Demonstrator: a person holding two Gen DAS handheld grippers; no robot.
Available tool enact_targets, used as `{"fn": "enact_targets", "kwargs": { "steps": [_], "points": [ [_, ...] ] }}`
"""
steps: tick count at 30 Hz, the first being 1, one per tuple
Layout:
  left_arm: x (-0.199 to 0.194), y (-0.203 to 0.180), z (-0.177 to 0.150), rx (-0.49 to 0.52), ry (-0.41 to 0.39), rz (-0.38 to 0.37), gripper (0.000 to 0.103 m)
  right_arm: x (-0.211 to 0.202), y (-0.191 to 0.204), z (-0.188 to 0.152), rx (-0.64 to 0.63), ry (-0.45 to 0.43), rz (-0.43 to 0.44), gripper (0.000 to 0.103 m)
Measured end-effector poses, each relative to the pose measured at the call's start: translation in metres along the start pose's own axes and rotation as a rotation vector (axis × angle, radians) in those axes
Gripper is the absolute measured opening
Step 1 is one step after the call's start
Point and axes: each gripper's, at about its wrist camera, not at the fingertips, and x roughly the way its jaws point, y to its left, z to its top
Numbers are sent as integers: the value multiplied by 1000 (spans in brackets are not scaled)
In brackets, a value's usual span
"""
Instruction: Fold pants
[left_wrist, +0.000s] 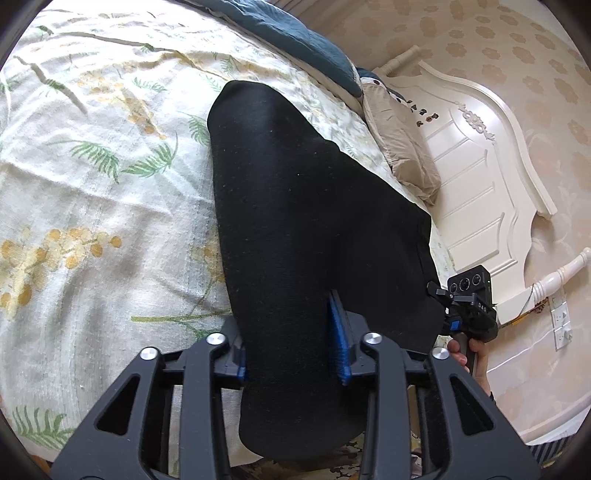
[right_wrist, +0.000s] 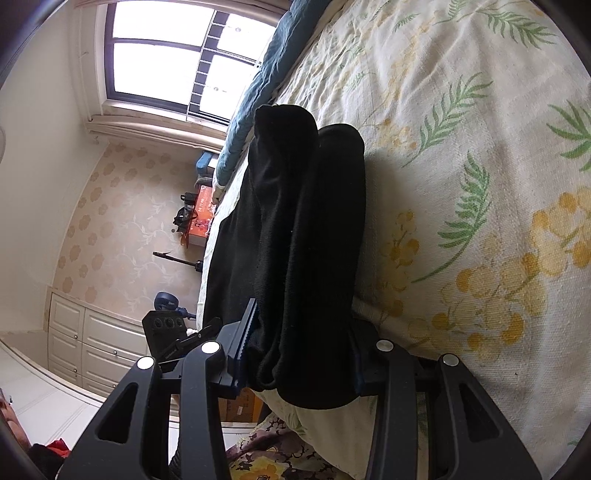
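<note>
Black pants (left_wrist: 295, 221) between left gripper (left_wrist: 295, 354) jaws, on floral bedspread (left_wrist: 92, 166) — jaws part-open, right pad off the cloth.
Right gripper (right_wrist: 303, 365) clamps doubled pants near bed edge — soft, light, limp; best held by folded edges.

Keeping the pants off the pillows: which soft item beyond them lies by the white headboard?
The beige pillow, right beside the white headboard; the teal quilt lies farther from it.

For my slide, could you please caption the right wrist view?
Right gripper clamps folded black pants on floral bedspread.
</note>
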Motion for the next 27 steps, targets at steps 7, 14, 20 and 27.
{"fn": "enact_targets", "kwargs": {
  "steps": [7, 14, 20, 27],
  "points": [
    [-9, 10, -1, -35, -47, -29, 56, -4, 0, -2, -9, -2, 6, 44],
    [-28, 13, 12, -27, -93, -81, 71, -27, 9, 13, -57, -63, -33, 69],
    [0, 15, 47, -18, -38, -49, 71, -25, 2, 58, -20, -105, 9, 72],
    [38, 24, 82, -49, 18, -50, 72, 13, -3, 90, -13, -59, 17, 72]
  ]
}}
